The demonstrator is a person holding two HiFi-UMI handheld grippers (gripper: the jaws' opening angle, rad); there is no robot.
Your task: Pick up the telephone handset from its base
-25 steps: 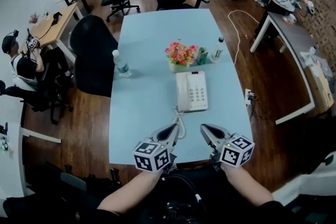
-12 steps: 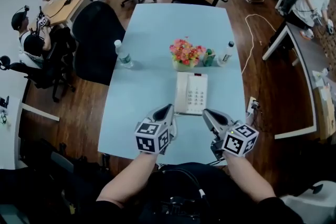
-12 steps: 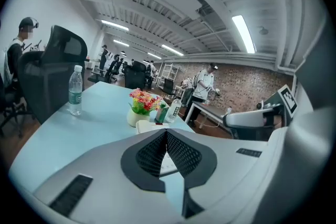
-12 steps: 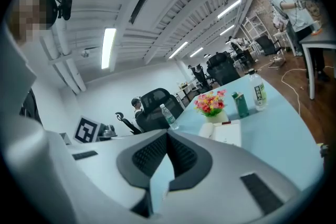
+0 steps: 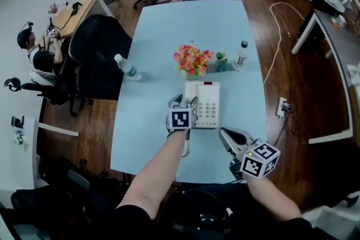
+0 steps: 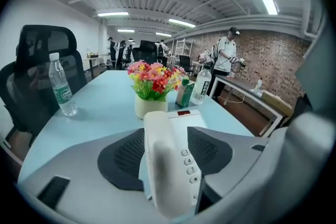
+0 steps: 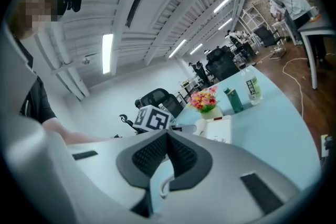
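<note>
A white telephone base [image 5: 209, 104] lies in the middle of the pale blue table [image 5: 152, 121]. Its handset [image 5: 191, 90] rests in the cradle on the base's left side. In the left gripper view the handset [image 6: 165, 165] runs straight between the two dark pads, with a gap on each side. My left gripper [image 5: 184, 100] hangs over the handset's near half and its jaws are opening. My right gripper [image 5: 225, 134] is shut and empty, low over the table right of the phone's near end. The right gripper view shows its pads meeting [image 7: 168, 136] and the phone cord [image 7: 164, 186] below them.
Behind the phone stand a pot of flowers [image 5: 192, 60], a green carton [image 5: 219, 60] and a bottle [image 5: 241, 55]. A water bottle [image 5: 125, 67] is at the table's left edge, beside a black chair [image 5: 95, 56]. People sit at other desks.
My left gripper has gone forward from the table's near edge to over the handset, and its jaws have opened round it. The right gripper has shifted a little.
</note>
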